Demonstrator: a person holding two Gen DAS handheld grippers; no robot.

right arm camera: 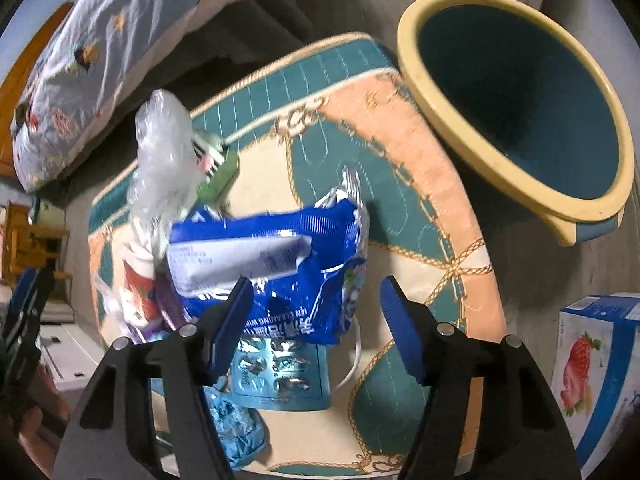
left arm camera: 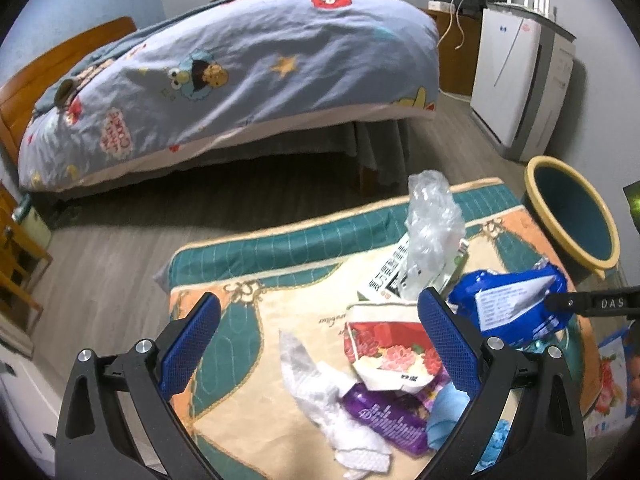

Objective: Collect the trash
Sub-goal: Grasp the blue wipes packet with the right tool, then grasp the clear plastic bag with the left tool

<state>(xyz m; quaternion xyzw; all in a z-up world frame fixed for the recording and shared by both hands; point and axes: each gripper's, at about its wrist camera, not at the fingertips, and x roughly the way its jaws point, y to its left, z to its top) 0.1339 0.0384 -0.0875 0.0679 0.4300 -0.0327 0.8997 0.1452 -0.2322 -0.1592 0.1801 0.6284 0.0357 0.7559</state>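
Note:
A heap of trash lies on a quilted teal and peach mat [left arm camera: 280,248]. My left gripper [left arm camera: 320,340] hangs open over it, above a white tissue [left arm camera: 320,392], a purple wrapper [left arm camera: 384,416] and a torn strawberry-print carton [left arm camera: 392,352]. A clear plastic bag [left arm camera: 432,220] stands up behind them. My right gripper [right arm camera: 318,324] is open low over a blue wipes packet [right arm camera: 280,264]. Its left finger overlaps the packet and its right finger stands apart from it. Under the packet lie a teal blister pack [right arm camera: 280,376] and a crumpled light-blue wrapper [right arm camera: 236,428].
A teal bin with a yellow rim [right arm camera: 416,80] stands at the mat's far right corner, seemingly with nothing in it. A strawberry-print box [right arm camera: 592,364] sits on the floor to the right. A bed with a cartoon quilt [left arm camera: 240,72] and a white appliance [left arm camera: 516,80] stand behind.

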